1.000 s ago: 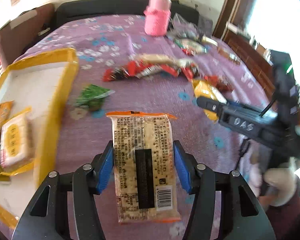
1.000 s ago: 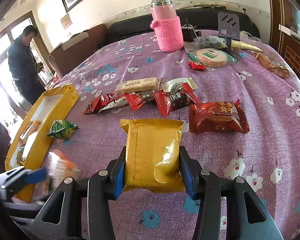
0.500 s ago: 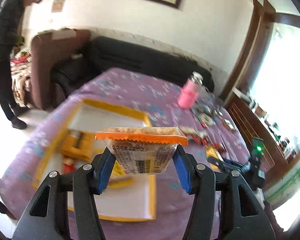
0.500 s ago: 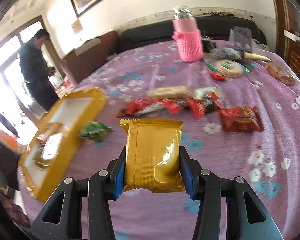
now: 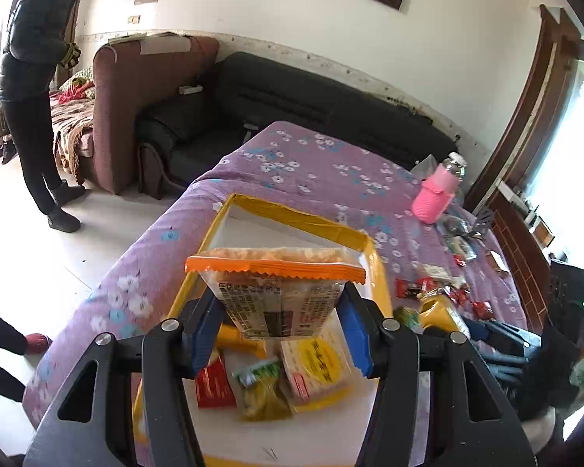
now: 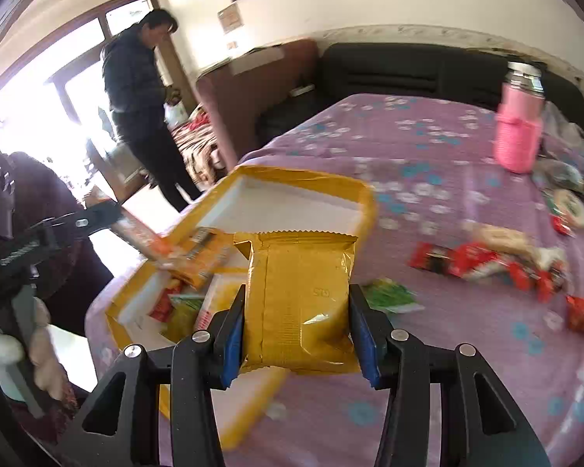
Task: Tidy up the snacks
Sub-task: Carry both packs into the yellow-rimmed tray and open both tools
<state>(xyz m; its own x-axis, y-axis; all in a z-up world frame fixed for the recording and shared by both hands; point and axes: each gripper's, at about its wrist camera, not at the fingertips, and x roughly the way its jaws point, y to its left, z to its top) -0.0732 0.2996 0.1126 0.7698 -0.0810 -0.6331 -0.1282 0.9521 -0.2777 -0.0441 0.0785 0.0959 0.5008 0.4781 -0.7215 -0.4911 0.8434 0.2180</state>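
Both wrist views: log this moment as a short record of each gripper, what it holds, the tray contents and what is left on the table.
left gripper: shut on orange-edged cracker pack, above the tray
right gripper: shut on gold packet
tray: yellow rim, several snack packs inside
left on table: green packet, red packets
pink bottle: upright, far end
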